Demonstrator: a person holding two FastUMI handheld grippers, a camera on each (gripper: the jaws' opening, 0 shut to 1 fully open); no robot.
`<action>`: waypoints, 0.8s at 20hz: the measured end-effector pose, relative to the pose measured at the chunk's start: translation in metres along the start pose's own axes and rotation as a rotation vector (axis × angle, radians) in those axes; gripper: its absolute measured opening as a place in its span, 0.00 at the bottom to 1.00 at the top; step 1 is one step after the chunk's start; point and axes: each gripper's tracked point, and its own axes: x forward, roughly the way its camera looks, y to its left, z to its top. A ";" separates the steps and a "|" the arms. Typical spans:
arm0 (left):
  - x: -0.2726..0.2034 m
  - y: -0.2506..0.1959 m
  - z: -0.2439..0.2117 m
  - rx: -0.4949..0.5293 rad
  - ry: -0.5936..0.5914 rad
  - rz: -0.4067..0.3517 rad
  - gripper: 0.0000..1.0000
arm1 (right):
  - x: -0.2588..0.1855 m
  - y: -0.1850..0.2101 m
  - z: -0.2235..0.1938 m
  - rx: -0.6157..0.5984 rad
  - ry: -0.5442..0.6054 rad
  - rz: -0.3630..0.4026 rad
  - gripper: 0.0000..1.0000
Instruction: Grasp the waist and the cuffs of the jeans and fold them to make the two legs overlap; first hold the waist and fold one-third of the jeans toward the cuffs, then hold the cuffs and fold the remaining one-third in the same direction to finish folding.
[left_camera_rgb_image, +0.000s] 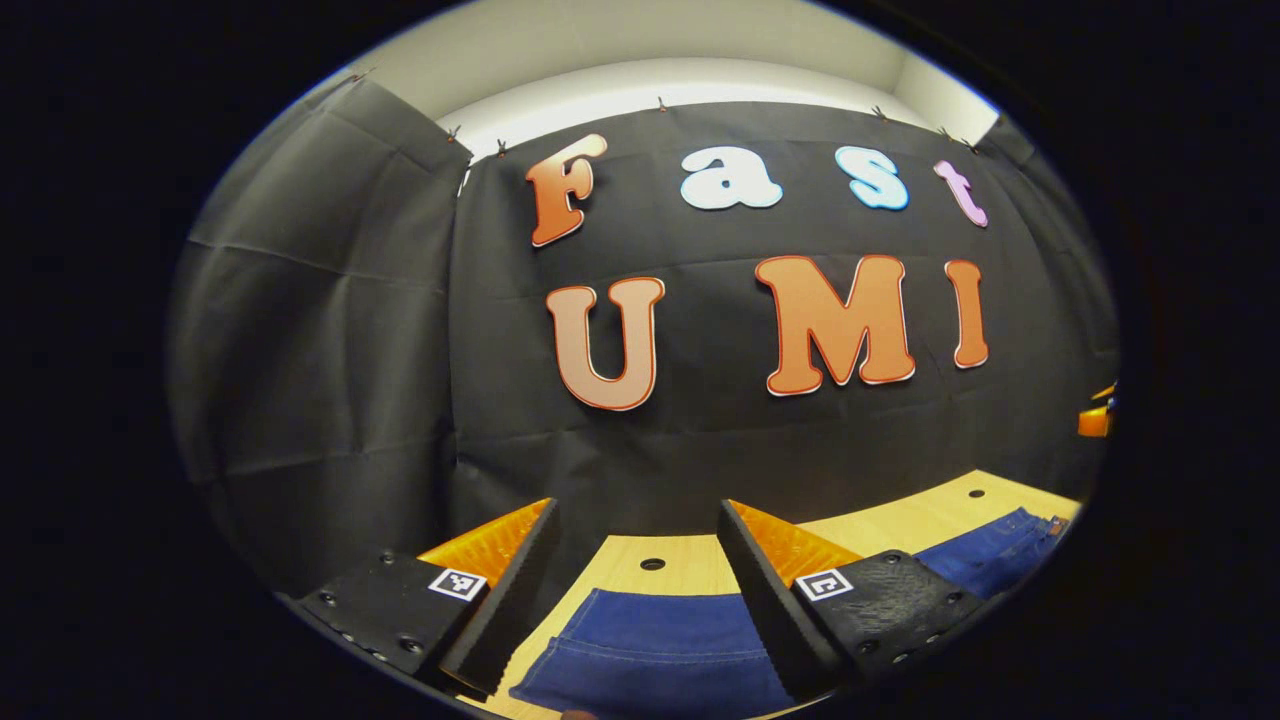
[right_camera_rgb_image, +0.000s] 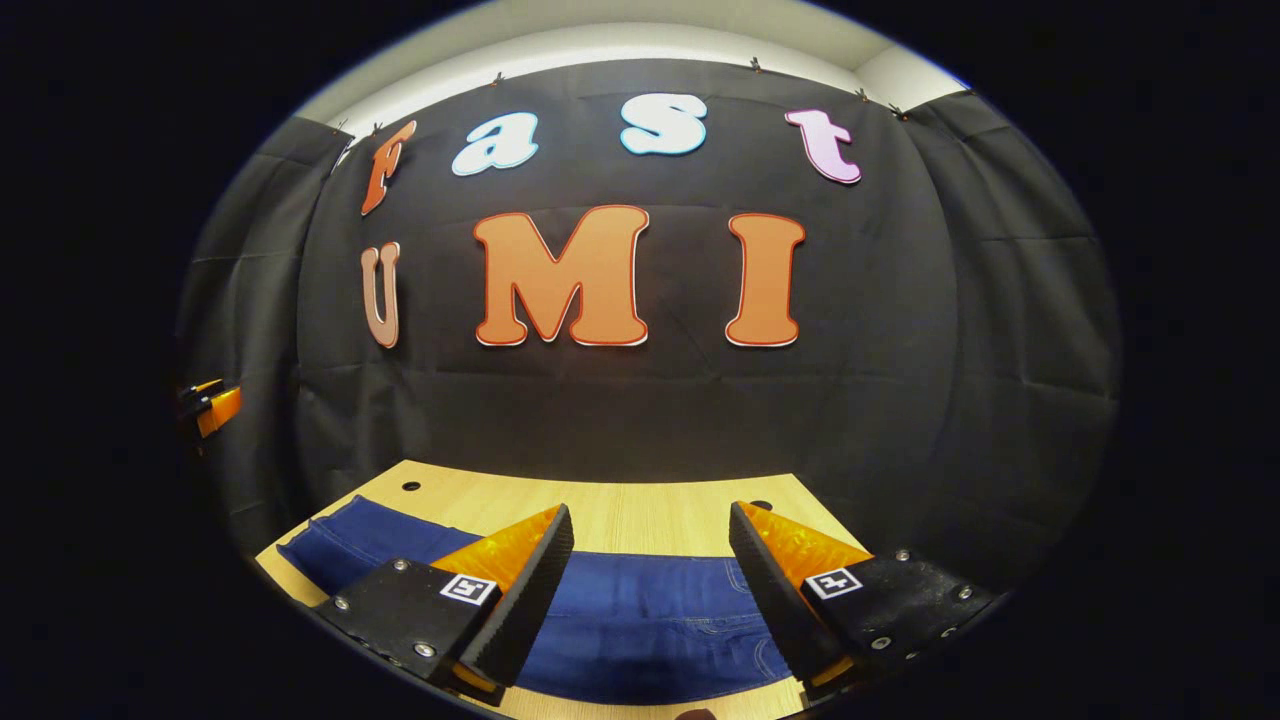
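Dark blue jeans (left_camera_rgb_image: 650, 650) lie flat on the light wooden table (left_camera_rgb_image: 690, 565); in the left gripper view a leg end lies below my fingers and the rest (left_camera_rgb_image: 995, 550) stretches off to the right. My left gripper (left_camera_rgb_image: 635, 525) hovers above that end, open, nothing between its fingers. In the right gripper view the jeans (right_camera_rgb_image: 640, 620) run across the table (right_camera_rgb_image: 640, 515) from left to right, stitched pocket seams showing under the right finger. My right gripper (right_camera_rgb_image: 650, 530) hangs above them, open and empty. The other gripper (right_camera_rgb_image: 210, 405) shows small at the far left edge.
The black cloth wall stands close behind the table's far edge. Small round holes (left_camera_rgb_image: 652, 564) dot the tabletop near that edge. A bit of the other gripper (left_camera_rgb_image: 1098, 415) shows at the far right of the left gripper view.
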 end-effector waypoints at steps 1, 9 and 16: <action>-0.003 0.000 -0.005 0.024 0.008 -0.008 0.99 | 0.001 0.002 -0.001 0.001 0.007 0.005 1.00; -0.026 -0.007 -0.090 0.492 0.163 -0.147 0.98 | 0.000 0.008 -0.025 -0.012 0.065 0.019 0.96; -0.070 -0.049 -0.220 0.865 0.348 -0.443 0.99 | -0.008 -0.002 -0.053 0.007 0.131 0.001 0.96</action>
